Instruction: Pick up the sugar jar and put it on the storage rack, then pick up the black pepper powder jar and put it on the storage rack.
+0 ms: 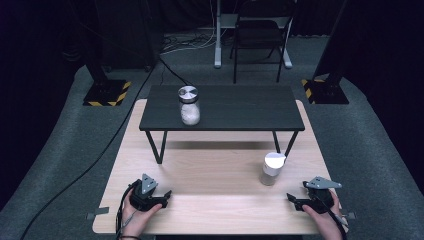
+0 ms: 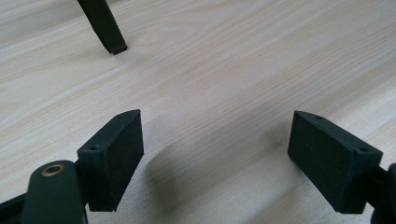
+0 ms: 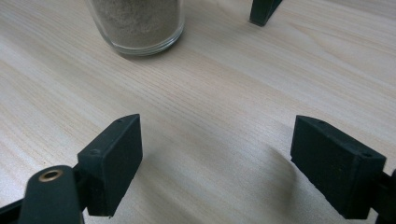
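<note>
A glass jar with a white lid is seen standing upright on the light wooden table, in front of the low dark shelf and just beside that shelf's front right leg. It is filled most of the way with a pale, sandy powder; in the right gripper view its base is seen close ahead, with the shelf leg behind it.

The right gripper rests on the table on the near right of the jar, apart from it. Its jaws stand wide apart, and only bare wood is seen between them. The left gripper rests well apart from the jar, on the near left, likewise wide and empty; the shelf's front left leg is seen ahead of it.

A second jar with a metal lid stands on top of the shelf, well behind the first and to its left.

Handling is judged as follows. The jar is rigid, smooth and breakable, and a slip is likely on curved glass if it is squeezed lightly. With its filling it is judged fairly heavy for its size and prone to tilting in a grip taken at the lid. Hold is best taken across the straight wall at mid-height, below the lid, pads square to the glass, and the jar kept upright.
</note>
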Motion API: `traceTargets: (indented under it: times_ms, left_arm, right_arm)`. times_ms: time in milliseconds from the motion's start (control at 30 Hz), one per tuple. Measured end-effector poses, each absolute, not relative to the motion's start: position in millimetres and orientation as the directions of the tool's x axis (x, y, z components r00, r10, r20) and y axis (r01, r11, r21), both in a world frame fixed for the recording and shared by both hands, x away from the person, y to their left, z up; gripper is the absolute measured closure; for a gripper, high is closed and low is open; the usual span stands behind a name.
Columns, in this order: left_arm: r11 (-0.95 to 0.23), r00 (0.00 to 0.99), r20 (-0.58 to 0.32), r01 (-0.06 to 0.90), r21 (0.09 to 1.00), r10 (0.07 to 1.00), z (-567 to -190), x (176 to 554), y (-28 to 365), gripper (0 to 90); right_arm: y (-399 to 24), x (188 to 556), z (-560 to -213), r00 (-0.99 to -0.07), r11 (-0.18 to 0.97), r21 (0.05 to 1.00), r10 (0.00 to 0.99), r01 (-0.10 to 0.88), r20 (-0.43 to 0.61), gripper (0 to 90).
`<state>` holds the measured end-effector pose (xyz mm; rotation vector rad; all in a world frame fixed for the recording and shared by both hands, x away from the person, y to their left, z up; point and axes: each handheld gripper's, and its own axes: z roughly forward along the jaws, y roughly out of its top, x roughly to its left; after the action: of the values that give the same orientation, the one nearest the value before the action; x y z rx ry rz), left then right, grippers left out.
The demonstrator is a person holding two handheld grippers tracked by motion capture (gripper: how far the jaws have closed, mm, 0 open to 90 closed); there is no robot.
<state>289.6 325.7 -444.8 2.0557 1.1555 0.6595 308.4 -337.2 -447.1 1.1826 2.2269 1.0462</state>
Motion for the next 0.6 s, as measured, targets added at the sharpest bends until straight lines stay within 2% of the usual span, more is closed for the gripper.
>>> traceTargets:
  times_ms: [600]
  left_arm:
    - [-0.376, 0.480, 0.097, 0.529, 0.761, 0.872, -444.7, 289.9, 326.2, 18.2]
  right_arm:
    - [-336.9, 308.5, -447.0, -0.556, 0.359, 0.772, 0.831, 0.525, -0.009, 15.9]
